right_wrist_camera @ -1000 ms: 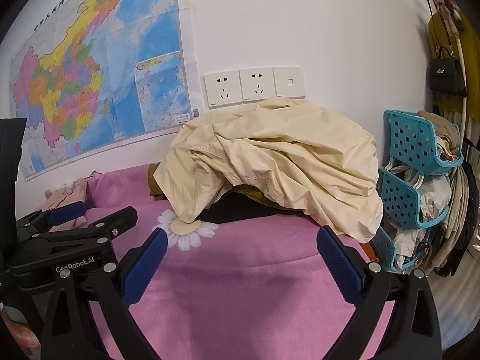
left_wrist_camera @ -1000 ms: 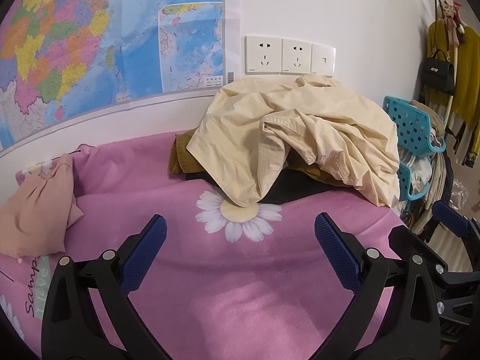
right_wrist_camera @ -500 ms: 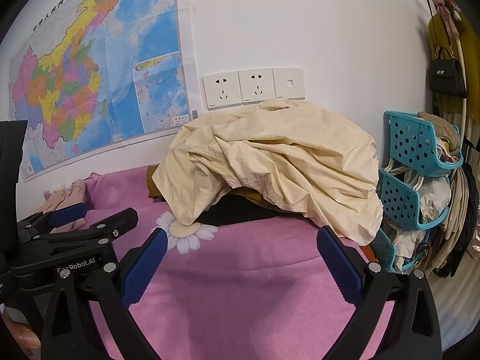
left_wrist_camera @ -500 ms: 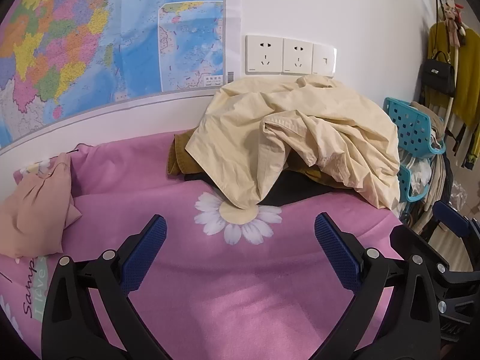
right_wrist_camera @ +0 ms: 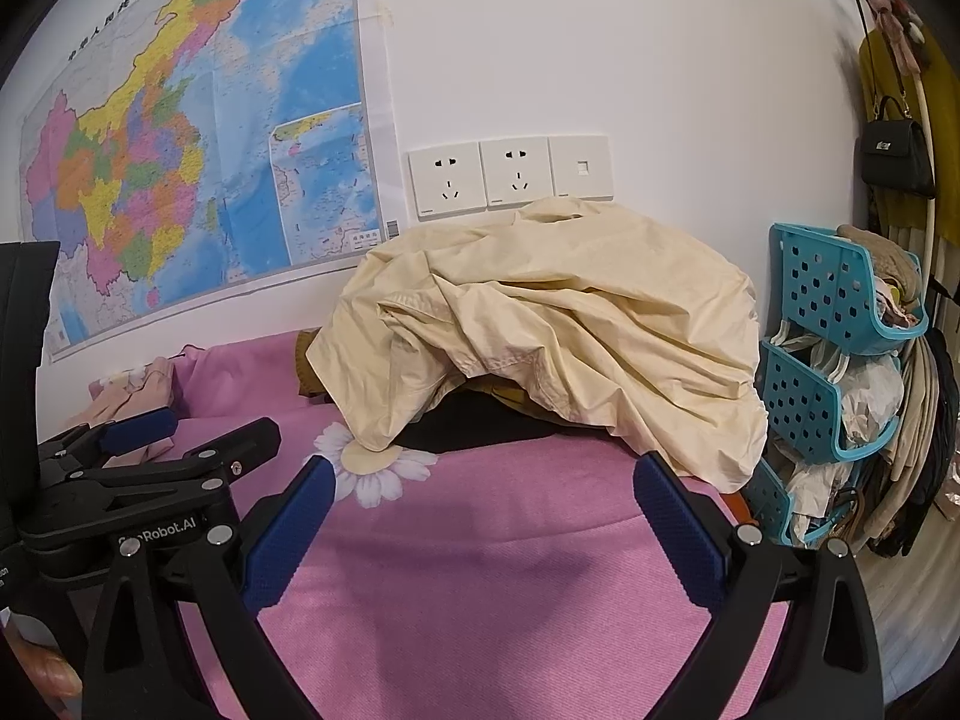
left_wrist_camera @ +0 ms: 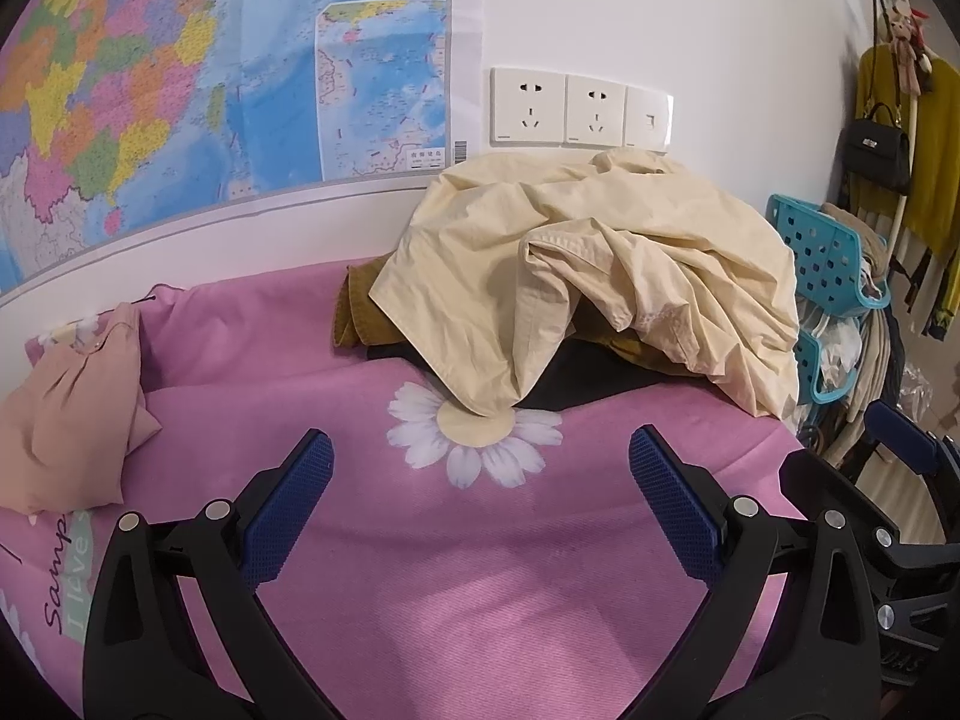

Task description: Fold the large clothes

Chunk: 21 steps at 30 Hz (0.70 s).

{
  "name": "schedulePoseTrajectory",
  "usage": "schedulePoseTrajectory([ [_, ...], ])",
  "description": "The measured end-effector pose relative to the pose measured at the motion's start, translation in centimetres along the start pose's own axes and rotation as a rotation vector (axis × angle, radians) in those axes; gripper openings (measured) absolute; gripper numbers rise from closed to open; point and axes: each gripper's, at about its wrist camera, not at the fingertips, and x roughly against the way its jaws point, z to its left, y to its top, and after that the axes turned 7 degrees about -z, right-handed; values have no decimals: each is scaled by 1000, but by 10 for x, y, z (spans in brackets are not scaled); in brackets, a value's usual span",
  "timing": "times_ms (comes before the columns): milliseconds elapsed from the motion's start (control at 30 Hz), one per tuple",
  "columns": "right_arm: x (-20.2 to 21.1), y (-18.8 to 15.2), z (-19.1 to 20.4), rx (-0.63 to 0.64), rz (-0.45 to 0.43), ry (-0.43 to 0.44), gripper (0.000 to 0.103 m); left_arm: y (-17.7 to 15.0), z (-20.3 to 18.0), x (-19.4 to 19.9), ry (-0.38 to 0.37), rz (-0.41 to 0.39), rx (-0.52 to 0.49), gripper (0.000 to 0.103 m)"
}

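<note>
Item: cream garment (left_wrist_camera: 600,276), heaped at 12 o'clock, long axis seemingly 9-to-3; my left gripper (left_wrist_camera: 480,504) and right gripper (right_wrist_camera: 483,516) wide open, empty, about equally near.

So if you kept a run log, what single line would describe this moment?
stage: pre-grasp | left tongs: open, empty | right tongs: open, empty | cream garment: heaped, unfolded, on pink bedspread | contact: none

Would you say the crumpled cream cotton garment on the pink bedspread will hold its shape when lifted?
Probably not: the crumpled cream cotton garment drapes in soft folds over darker clothes, so it should sag and unfurl. It looks light for its bulk. A corner rests on the pink bedspread, and may drag.
</note>
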Motion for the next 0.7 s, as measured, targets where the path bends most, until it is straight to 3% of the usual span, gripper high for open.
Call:
schedulePoseTrajectory([
  [700, -3, -1, 1, 12, -3, -5, 97, 2, -1, -4, 6, 9, 0, 98],
])
